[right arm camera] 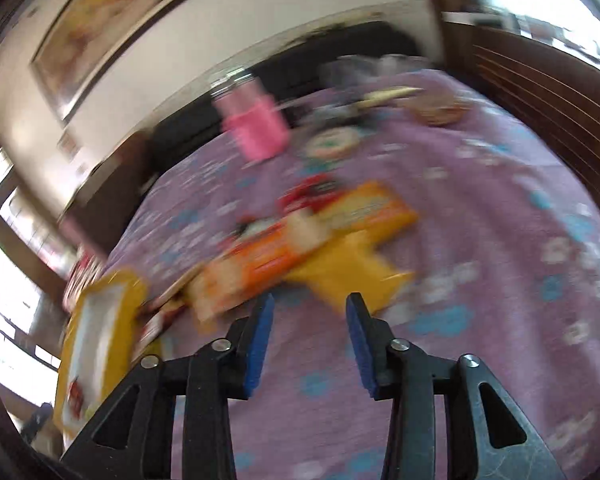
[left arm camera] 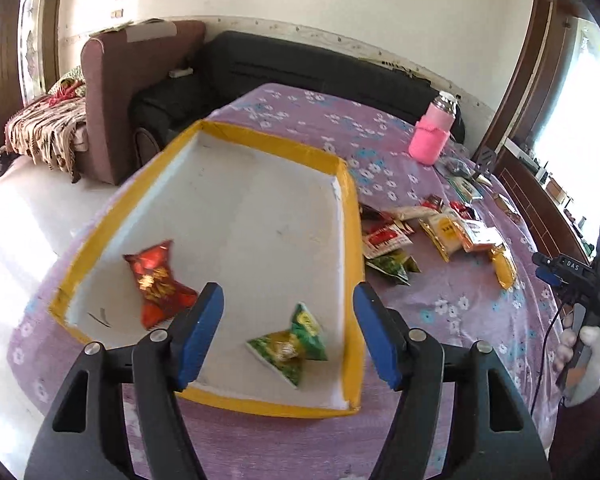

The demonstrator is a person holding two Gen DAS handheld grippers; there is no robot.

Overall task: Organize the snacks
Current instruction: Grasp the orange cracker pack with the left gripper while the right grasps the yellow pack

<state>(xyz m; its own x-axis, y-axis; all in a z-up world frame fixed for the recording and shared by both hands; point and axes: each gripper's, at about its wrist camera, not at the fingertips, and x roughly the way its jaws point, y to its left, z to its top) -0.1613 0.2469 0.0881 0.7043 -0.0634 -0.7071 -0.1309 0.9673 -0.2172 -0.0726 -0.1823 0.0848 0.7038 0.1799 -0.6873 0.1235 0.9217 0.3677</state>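
Observation:
A shallow white tray with a yellow rim (left arm camera: 350, 216) lies on the purple flowered cloth. Inside it lie a red snack packet (left arm camera: 156, 284) and a green one (left arm camera: 294, 346). My left gripper (left arm camera: 288, 300) hangs open over the tray's near end, nothing between its blue pads, the green packet just below them. To the tray's right lies a heap of packets (left arm camera: 440, 236), red, yellow, orange and green. In the blurred right wrist view my right gripper (right arm camera: 310, 306) is open and empty above the cloth, close in front of a yellow packet (right arm camera: 344, 268) and orange packets (right arm camera: 268, 256).
A pink-sleeved bottle (left arm camera: 432, 132) stands at the far side of the cloth (left arm camera: 460, 312), with small items (left arm camera: 466, 184) near it. Sofas (left arm camera: 292, 68) line the wall behind. A hand holding the other gripper (left arm camera: 580, 280) shows at the right edge. The tray (right arm camera: 100, 320) is at the lower left.

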